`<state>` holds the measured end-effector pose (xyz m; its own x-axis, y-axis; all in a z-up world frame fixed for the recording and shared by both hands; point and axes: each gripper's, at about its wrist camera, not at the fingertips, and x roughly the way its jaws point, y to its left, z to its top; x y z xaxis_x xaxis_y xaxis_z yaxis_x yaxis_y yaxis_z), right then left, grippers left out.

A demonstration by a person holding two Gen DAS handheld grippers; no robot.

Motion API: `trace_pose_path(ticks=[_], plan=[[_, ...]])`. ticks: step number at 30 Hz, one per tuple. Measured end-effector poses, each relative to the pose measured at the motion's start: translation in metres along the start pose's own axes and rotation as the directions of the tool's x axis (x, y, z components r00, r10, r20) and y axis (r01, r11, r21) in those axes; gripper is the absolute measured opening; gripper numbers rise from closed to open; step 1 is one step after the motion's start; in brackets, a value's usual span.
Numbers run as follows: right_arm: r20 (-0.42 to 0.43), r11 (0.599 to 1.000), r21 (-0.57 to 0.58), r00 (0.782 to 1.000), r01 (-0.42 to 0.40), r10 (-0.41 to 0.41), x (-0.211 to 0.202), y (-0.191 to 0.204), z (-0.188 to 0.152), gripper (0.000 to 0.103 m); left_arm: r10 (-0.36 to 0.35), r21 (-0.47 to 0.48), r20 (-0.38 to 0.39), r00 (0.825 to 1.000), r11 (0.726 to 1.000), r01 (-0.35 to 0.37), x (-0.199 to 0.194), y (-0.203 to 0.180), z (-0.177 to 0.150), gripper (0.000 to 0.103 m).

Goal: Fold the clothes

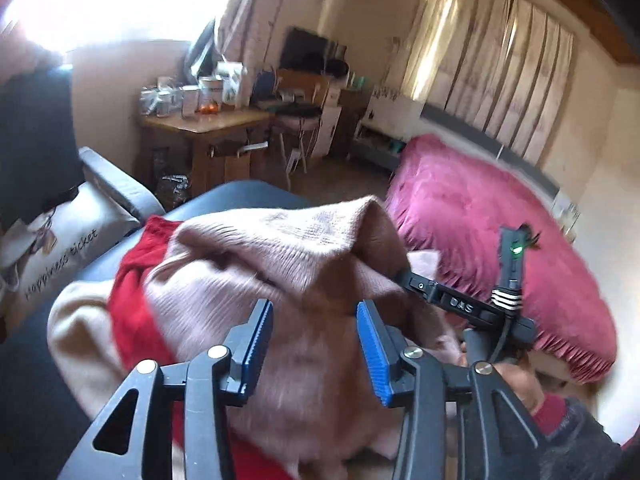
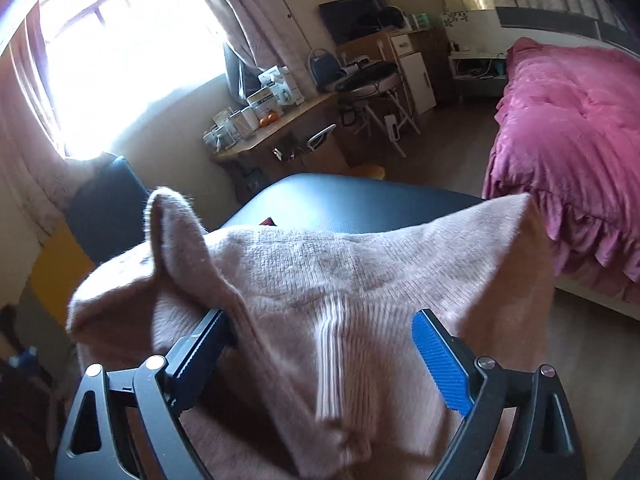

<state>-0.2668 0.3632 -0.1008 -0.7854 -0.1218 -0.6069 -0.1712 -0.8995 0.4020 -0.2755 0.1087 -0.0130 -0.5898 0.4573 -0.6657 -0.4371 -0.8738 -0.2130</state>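
A pale pink knit sweater lies bunched on a dark blue padded surface, over a red garment and a cream one. My left gripper is open just above the sweater, its blue pads apart with the knit showing between them. In the right wrist view the pink sweater drapes over and between the wide-spread fingers of my right gripper, which is open; one peak of cloth stands up at the left. The right gripper's black frame pokes under the sweater's raised edge.
A bed with a magenta ruffled cover stands to the right. A wooden desk crowded with jars and a folding chair sit beyond the blue surface. A printed pillow lies at the left. A hand holds the right gripper.
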Motion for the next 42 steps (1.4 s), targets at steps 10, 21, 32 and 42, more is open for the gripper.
trace_pose_path(ticks=[10, 21, 32, 42], plan=[[-0.029, 0.995, -0.097, 0.999, 0.032, -0.035, 0.054, 0.015, 0.006, 0.041, 0.022, -0.174, -0.009, 1.000, 0.984, -0.023, 0.062, 0.015, 0.025, 0.006], [-0.038, 0.932, 0.040, 0.932, -0.359, 0.361, -0.010, 0.092, -0.019, 0.008, -0.041, -0.177, 0.413, 0.910, 0.976, 0.124, -0.142, 0.014, -0.010, 0.000], [-0.146, 0.682, 0.095, 0.668, -0.725, 0.730, -0.079, 0.254, -0.105, 0.009, 0.181, -0.451, 0.348, 0.920, 0.892, -0.005, -0.284, 0.085, -0.177, 0.015], [-0.452, 0.485, 0.155, 0.375, -0.861, 0.809, -0.097, 0.464, -0.246, 0.009, 0.469, -0.755, 0.239, 0.850, 0.641, -0.141, -0.400, 0.169, -0.346, 0.017]])
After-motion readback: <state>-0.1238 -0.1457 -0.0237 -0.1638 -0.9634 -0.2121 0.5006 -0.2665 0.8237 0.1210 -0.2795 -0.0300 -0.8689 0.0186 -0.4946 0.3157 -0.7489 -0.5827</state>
